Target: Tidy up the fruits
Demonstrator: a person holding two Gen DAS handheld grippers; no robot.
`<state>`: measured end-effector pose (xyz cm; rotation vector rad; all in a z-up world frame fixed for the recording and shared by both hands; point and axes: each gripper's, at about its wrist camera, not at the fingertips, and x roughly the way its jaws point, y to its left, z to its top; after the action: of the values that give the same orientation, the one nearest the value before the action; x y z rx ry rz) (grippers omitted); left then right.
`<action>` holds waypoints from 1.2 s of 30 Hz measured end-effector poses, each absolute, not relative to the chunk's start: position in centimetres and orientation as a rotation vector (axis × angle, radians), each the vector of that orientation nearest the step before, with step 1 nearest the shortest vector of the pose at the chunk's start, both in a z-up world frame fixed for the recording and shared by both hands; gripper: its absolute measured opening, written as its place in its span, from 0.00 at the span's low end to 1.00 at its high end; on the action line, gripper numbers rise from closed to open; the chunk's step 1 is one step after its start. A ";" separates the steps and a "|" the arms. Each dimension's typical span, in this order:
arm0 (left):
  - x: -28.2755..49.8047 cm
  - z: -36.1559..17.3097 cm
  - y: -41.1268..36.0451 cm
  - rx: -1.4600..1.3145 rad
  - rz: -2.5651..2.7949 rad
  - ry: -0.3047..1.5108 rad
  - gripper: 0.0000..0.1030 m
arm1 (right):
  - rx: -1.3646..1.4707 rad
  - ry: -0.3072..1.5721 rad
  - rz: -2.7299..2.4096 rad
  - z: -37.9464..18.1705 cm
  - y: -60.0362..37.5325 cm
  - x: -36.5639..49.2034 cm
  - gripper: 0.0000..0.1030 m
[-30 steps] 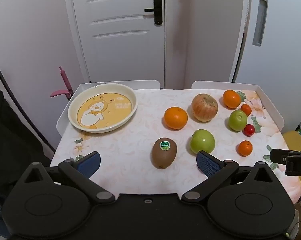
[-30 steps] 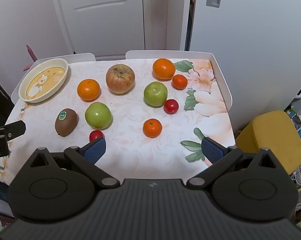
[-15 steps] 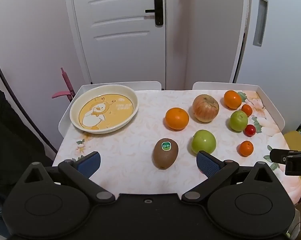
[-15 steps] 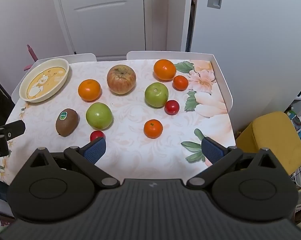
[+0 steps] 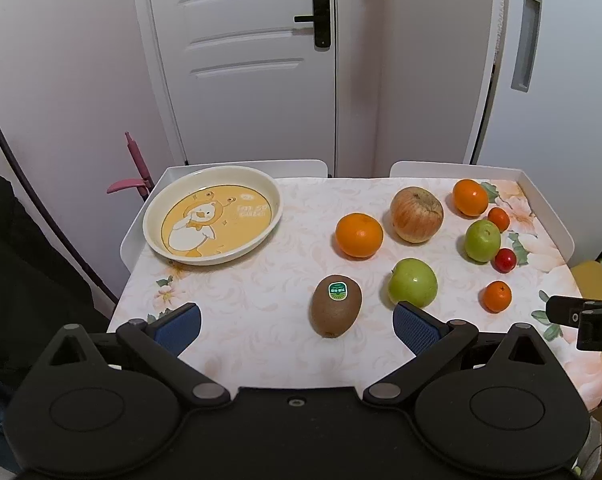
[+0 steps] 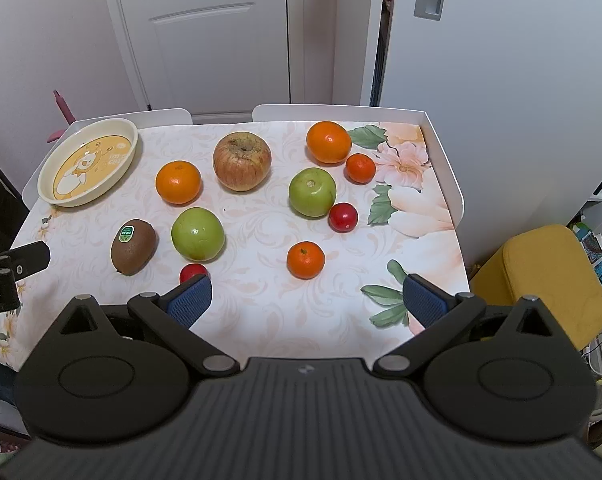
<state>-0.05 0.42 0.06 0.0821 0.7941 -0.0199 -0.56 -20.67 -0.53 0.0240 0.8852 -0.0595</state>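
Note:
Several fruits lie loose on the floral table: a kiwi (image 5: 336,305), two green apples (image 5: 412,283) (image 5: 482,240), a reddish apple (image 5: 416,214), two oranges (image 5: 358,235) (image 5: 469,197), small tangerines (image 5: 497,296) and small red fruits (image 6: 342,217). A yellow duck plate (image 5: 212,216) sits empty at the back left. My left gripper (image 5: 297,324) is open and empty, just in front of the kiwi. My right gripper (image 6: 307,300) is open and empty near the front edge, its left finger beside a red fruit (image 6: 192,271).
The table (image 6: 261,304) has a raised white rim (image 6: 445,168) at the back and sides. A white door and walls stand behind. A yellow stool (image 6: 549,280) is to the right of the table. A pink handle (image 5: 135,168) sticks up at the left.
Both views have shifted slightly, the fruits sitting a touch lower and to the right in frame. Nothing on the table has moved; both grippers stay open.

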 end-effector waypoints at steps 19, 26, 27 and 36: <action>-0.1 0.2 0.7 0.107 -0.020 0.774 1.00 | 0.021 0.883 -0.060 -0.5 -20.3 -0.4 1.00; 0.1 0.3 0.7 0.104 -0.017 0.772 1.00 | 0.020 0.883 -0.060 -0.5 -20.2 -0.3 1.00; 0.1 0.3 0.7 0.103 -0.016 0.772 1.00 | 0.019 0.882 -0.061 -0.5 -20.2 -0.3 1.00; 0.4 0.4 0.8 0.102 -0.015 0.768 1.00 | 0.019 0.882 -0.061 -0.4 -20.1 -0.2 1.00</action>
<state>0.38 0.82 0.37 0.1021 0.7676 -0.0154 -0.18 -20.14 -0.45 0.0188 0.8824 -0.0611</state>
